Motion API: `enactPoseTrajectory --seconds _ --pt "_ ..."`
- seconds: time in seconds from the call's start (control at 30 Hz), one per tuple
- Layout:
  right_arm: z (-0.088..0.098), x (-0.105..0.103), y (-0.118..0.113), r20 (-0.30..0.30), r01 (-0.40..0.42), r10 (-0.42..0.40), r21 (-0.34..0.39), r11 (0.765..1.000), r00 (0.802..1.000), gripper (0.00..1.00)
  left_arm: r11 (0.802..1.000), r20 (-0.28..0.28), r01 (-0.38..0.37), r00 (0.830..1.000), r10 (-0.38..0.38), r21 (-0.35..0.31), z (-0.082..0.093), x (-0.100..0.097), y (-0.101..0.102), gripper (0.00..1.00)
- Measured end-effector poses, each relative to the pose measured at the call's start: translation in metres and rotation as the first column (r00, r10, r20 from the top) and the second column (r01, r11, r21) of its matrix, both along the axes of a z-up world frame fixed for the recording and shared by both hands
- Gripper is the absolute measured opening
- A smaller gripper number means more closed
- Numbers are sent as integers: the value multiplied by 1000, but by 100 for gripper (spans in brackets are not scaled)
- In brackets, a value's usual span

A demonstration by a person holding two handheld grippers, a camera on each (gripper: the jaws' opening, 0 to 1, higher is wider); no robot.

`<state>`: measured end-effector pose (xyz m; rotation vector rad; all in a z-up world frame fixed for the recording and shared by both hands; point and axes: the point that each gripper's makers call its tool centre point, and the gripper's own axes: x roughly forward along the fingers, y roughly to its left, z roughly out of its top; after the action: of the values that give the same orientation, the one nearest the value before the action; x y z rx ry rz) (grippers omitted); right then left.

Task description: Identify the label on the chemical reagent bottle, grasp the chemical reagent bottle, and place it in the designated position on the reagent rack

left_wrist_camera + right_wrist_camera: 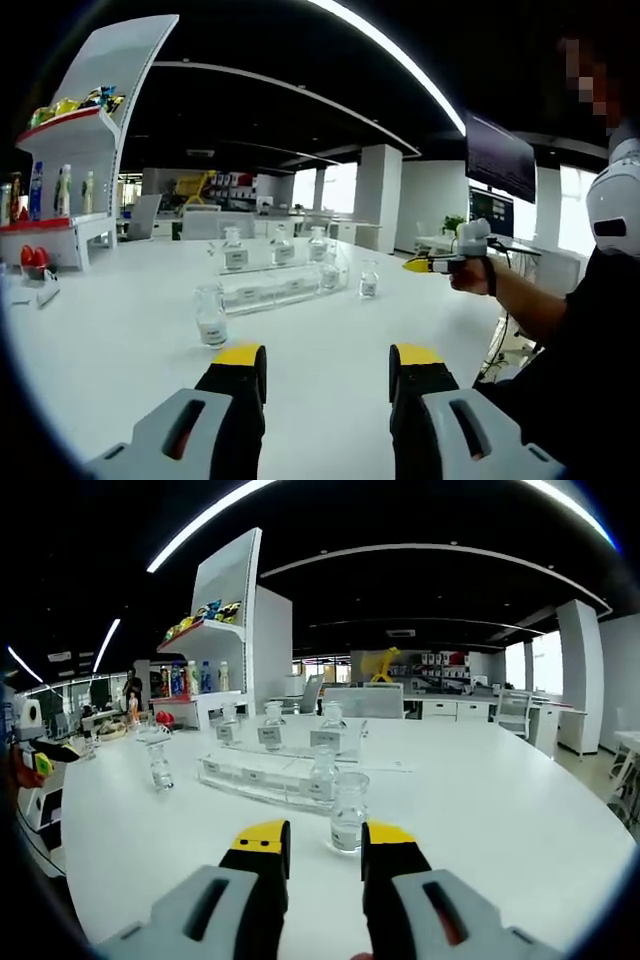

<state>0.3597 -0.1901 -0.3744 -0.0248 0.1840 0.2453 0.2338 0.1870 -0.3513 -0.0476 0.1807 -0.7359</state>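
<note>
Left gripper (327, 358): jaws spread wide, nothing between them, hovering over the white table (120, 350).
Right gripper (325, 838): jaws parted and holding nothing, the nearest reagent bottle (349, 811) standing just beyond the tips.
Nearest reagent bottle: clear glass, upright on the table, white label low on its side; what is in it, can't tell.
Reagent rack (262, 773): clear, two-tiered, mid-table; three labelled bottles along the upper tier, one more at the near end.
Loose bottle (210, 314): upright, ahead of the left gripper, beside the rack.
Shelf unit (215, 630): at the table's far edge, coloured bottles and packets on it.
</note>
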Motion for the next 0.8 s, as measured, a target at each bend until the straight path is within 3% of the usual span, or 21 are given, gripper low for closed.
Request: enactPoseTrajectory --seconds 0.8 --pt "-12 37 4 -23 -33 32 -34 999 999 31 1000 -11 13 1000 -13 -1 -2 -1 -5 50"
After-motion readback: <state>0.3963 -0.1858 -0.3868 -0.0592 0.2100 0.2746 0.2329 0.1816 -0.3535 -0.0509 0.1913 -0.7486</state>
